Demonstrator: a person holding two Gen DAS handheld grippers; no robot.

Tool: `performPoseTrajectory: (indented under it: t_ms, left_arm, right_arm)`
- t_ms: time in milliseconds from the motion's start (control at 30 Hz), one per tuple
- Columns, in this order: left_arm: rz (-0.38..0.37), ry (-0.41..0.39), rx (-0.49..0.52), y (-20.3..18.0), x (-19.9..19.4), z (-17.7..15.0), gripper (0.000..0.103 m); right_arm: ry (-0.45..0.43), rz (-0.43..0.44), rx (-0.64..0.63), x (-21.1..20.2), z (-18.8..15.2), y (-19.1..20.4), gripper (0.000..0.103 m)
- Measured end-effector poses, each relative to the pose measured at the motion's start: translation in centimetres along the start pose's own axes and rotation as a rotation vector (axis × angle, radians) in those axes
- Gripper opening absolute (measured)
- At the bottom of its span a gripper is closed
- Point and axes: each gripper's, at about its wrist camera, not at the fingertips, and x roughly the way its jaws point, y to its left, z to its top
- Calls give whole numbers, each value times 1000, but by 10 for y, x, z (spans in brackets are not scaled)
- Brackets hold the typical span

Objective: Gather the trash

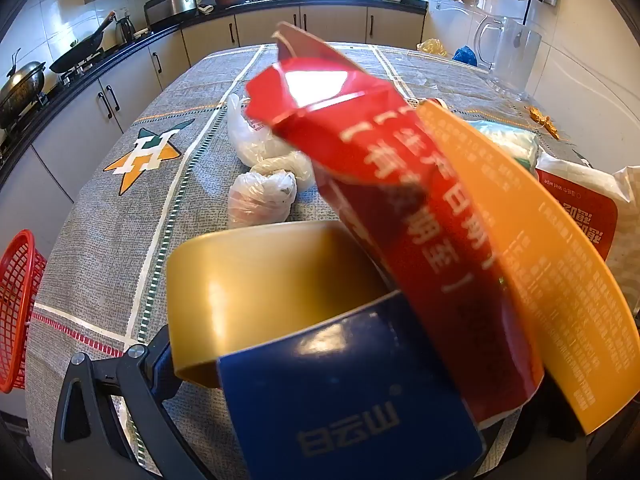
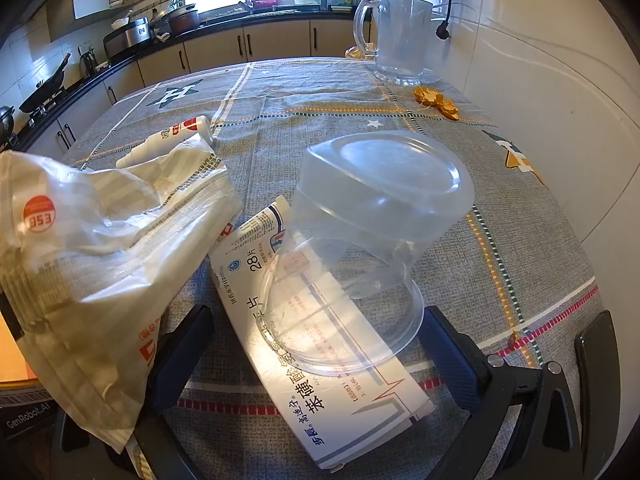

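In the left wrist view my left gripper [image 1: 320, 360] is shut on a flattened red, blue and gold carton [image 1: 380, 216], held up above the table and filling the middle of the view. Its right finger is hidden behind the carton. Knotted white plastic bags [image 1: 260, 196] lie on the tablecloth beyond it. In the right wrist view my right gripper [image 2: 316, 344] is open around a clear plastic cup [image 2: 372, 232] lying on its side over a white medicine box [image 2: 320, 360]. A crumpled clear wrapper [image 2: 104, 264] lies at the left, with a white tube [image 2: 168, 140] behind it.
A red mesh basket [image 1: 18, 308] hangs at the table's left edge. A glass pitcher [image 2: 400, 36] stands at the far right near the wall, with orange peel [image 2: 436, 100] beside it. A red wet-wipe pack [image 1: 580, 208] lies at the right. Kitchen counters run along the back.
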Motion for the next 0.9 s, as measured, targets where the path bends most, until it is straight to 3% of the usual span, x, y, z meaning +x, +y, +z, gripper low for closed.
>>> performPoseTrajectory:
  t_ms: [267, 500, 633, 767, 900]
  left_arm:
    - [20, -30, 19, 8, -30, -28, 103]
    - [24, -112, 27, 27, -78, -65, 103]
    - [21, -198, 20, 31, -106, -87, 103]
    - [36, -290, 19, 31, -132, -106, 103]
    - [59, -349, 2, 34, -150, -118, 103]
  right_arm:
    - [39, 37, -61, -12, -9, 0, 103]
    - [-34, 59, -103, -61, -45, -7, 103]
    - [-114, 69, -92, -99, -66, -14, 103]
    - [-242, 139, -72, -143, -80, -13, 103]
    - [-267, 205, -81, -159, -94, -4, 99]
